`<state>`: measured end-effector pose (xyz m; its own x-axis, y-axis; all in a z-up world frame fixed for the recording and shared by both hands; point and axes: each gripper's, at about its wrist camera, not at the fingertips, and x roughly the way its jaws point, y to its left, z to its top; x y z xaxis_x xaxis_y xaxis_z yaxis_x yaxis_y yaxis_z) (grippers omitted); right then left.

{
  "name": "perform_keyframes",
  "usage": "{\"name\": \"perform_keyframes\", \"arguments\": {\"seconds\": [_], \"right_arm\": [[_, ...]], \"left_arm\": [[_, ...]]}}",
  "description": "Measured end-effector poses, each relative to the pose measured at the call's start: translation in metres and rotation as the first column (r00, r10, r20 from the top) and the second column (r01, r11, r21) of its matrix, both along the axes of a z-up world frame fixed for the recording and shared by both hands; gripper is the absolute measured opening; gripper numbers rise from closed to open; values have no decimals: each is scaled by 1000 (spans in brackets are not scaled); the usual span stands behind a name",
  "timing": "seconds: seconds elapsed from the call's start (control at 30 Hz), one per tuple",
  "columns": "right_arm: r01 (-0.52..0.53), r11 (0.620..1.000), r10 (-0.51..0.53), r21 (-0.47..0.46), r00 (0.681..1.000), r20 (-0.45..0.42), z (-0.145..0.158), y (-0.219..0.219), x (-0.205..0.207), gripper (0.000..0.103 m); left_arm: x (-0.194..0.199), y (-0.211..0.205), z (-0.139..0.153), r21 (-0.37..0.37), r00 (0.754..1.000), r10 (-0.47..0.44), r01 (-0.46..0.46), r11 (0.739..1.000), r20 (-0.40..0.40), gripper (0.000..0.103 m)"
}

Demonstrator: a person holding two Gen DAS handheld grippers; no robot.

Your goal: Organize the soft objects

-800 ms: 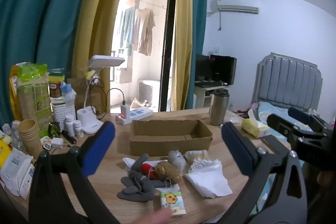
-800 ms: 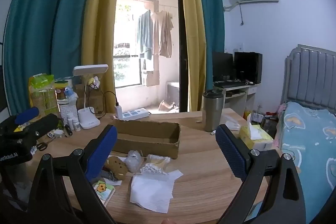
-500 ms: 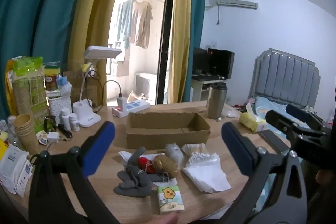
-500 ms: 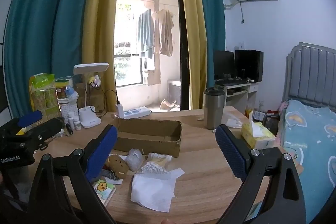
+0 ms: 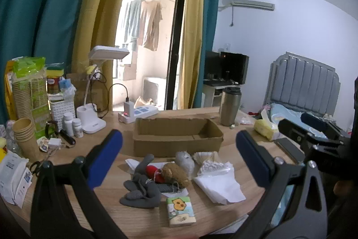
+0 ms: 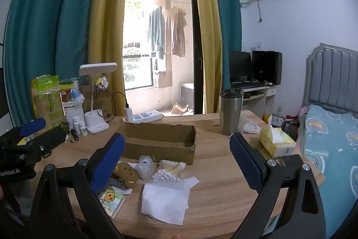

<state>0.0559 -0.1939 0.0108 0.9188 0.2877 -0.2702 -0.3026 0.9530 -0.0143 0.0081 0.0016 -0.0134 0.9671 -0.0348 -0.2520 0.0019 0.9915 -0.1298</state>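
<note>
An open cardboard box (image 5: 177, 138) (image 6: 160, 142) lies on the wooden table. In front of it lies a cluster of soft things: a grey knit toy (image 5: 141, 188), a brown plush (image 5: 175, 174) (image 6: 127, 173), a white plastic bag (image 5: 184, 160) (image 6: 145, 166), a bag of cotton swabs (image 5: 212, 168) (image 6: 167, 173), a white tissue (image 5: 220, 188) (image 6: 166, 201) and a small tissue pack with a duck picture (image 5: 180, 211) (image 6: 111, 202). My left gripper (image 5: 179, 160) and right gripper (image 6: 176, 166) are both open and empty, held above the table's near edge.
A steel tumbler (image 6: 230, 113), a yellow tissue box (image 6: 276, 142), a white desk lamp (image 5: 98, 93), a power strip (image 5: 138, 113), pill bottles (image 5: 72, 124), paper cups (image 5: 23, 133) and snack packs stand around the table. A bed (image 6: 331, 138) is at the right.
Both grippers have drawn back and risen a little; the box and the cluster sit slightly lower in view. Nothing on the table has moved.
</note>
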Motion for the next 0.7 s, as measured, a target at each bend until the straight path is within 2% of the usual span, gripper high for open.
{"name": "perform_keyframes", "arguments": {"seconds": [0.7], "right_arm": [[-6,1000,6,-3,1000,-15,-4,3,2,97]], "left_arm": [[3,1,-5,-22,1000,6,-7,1000,-21,102]]}}
